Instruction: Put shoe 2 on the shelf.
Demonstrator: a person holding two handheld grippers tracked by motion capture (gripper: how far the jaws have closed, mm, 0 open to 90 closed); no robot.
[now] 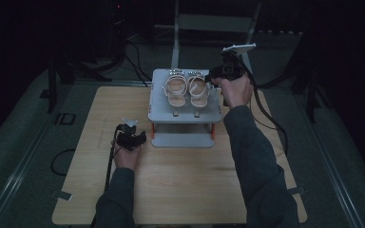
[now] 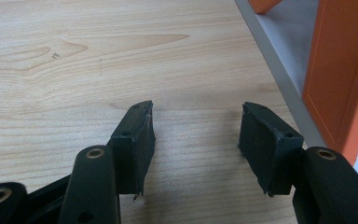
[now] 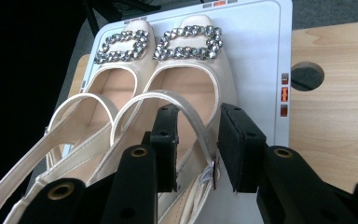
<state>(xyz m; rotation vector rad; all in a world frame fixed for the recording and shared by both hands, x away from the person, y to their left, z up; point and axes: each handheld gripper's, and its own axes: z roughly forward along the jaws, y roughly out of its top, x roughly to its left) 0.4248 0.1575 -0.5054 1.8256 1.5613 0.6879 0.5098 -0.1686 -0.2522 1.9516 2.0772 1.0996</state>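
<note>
Right gripper (image 3: 198,149) jaws part-open around the near shoe's strap (image 3: 193,123), not gripping.
Both shoes (image 1: 187,90) sit on the grey stand (image 1: 184,116); lifting away could snag that strap. Left gripper (image 2: 196,144) gapes empty over the table (image 2: 74,70).

From above my side, the high view looks forward and down over the whole wooden table (image 1: 180,190), while my left gripper view skims close over its boards and my right gripper view peers closely at the cream shoes (image 3: 186,93) on the white rack (image 3: 256,56), also seen from above.
</note>
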